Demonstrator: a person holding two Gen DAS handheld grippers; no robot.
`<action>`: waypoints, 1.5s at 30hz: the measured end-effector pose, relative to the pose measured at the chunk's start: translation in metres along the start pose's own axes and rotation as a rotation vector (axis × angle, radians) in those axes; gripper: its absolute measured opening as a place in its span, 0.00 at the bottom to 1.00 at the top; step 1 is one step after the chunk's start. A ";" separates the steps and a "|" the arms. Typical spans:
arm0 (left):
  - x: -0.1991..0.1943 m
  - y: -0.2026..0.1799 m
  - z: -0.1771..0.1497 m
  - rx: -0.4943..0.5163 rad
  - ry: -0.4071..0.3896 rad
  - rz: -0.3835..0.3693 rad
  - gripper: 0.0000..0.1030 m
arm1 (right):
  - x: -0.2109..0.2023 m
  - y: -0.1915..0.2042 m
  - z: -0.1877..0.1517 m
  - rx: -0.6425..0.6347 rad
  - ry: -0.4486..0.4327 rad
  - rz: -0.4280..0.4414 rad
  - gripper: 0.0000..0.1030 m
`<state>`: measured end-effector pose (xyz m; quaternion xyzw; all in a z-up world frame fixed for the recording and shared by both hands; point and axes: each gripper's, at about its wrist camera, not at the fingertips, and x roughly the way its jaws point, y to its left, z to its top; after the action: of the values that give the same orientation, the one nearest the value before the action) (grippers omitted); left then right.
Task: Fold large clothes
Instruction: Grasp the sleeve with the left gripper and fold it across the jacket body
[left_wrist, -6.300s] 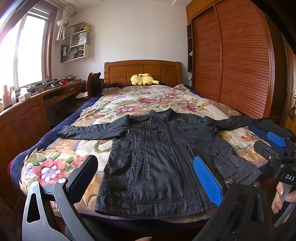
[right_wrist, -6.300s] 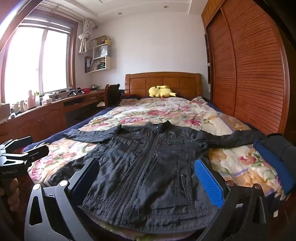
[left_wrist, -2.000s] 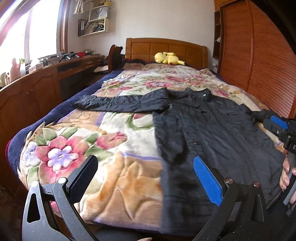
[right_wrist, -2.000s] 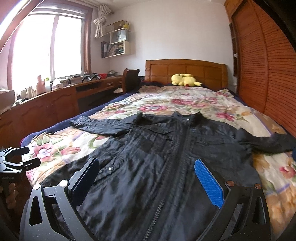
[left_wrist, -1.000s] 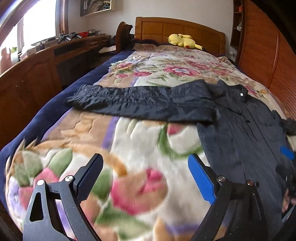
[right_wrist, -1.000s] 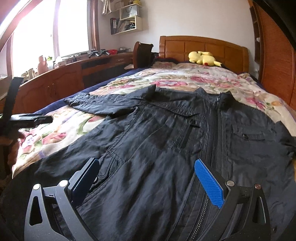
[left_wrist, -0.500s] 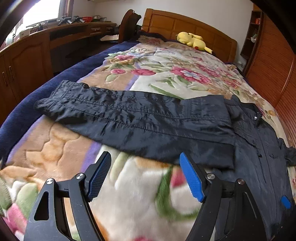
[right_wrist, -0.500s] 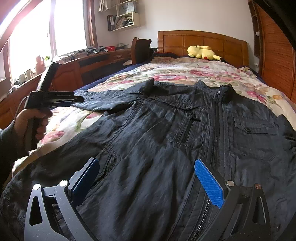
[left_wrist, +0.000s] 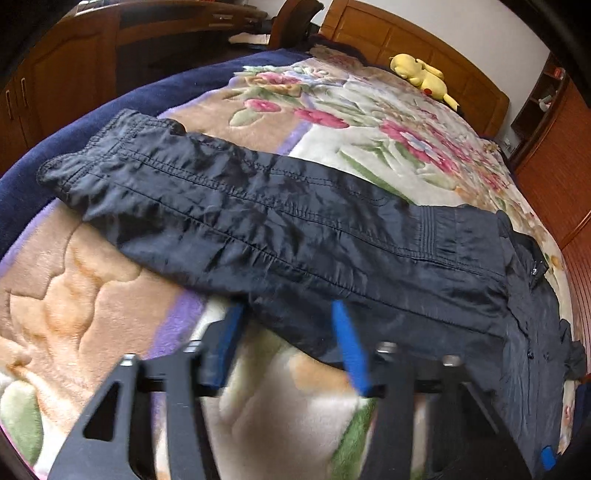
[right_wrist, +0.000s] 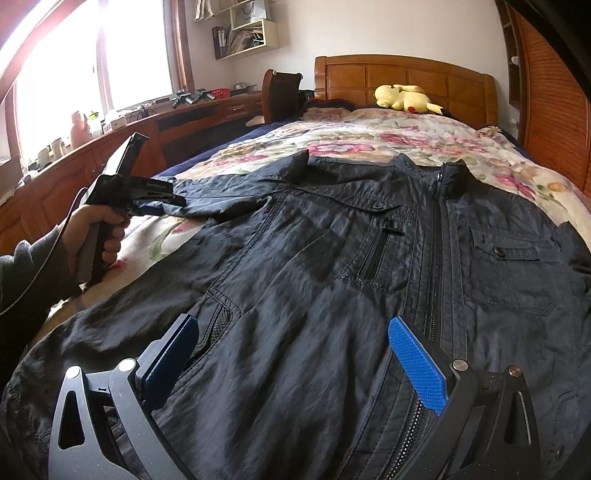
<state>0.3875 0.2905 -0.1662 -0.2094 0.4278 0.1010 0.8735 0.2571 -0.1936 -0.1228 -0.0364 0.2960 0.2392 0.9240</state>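
The jaws of the left gripper (left_wrist: 288, 343) were closing around the lower edge of the jacket sleeve (left_wrist: 258, 221), the cloth between the blue pads but not yet pinched; a second before they had stood wide over bare bedspread, short of the sleeve. The right gripper (right_wrist: 295, 354) hovered with jaws wide, holding nothing, above the black jacket (right_wrist: 369, 277), which lay spread front-up on the floral bedspread (left_wrist: 92, 314). Judging by this, the sleeve fold was about to begin
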 end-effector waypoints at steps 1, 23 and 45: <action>0.001 0.000 0.002 0.004 -0.002 -0.003 0.28 | 0.000 0.000 0.000 0.002 -0.001 0.001 0.99; -0.146 -0.177 -0.014 0.400 -0.209 -0.069 0.04 | -0.027 -0.009 -0.007 0.036 -0.048 0.004 0.99; -0.205 -0.191 -0.110 0.485 -0.169 -0.185 0.39 | -0.033 0.006 -0.017 0.009 -0.068 -0.061 0.99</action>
<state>0.2522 0.0713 -0.0113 -0.0232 0.3441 -0.0673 0.9362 0.2220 -0.2057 -0.1183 -0.0329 0.2643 0.2108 0.9406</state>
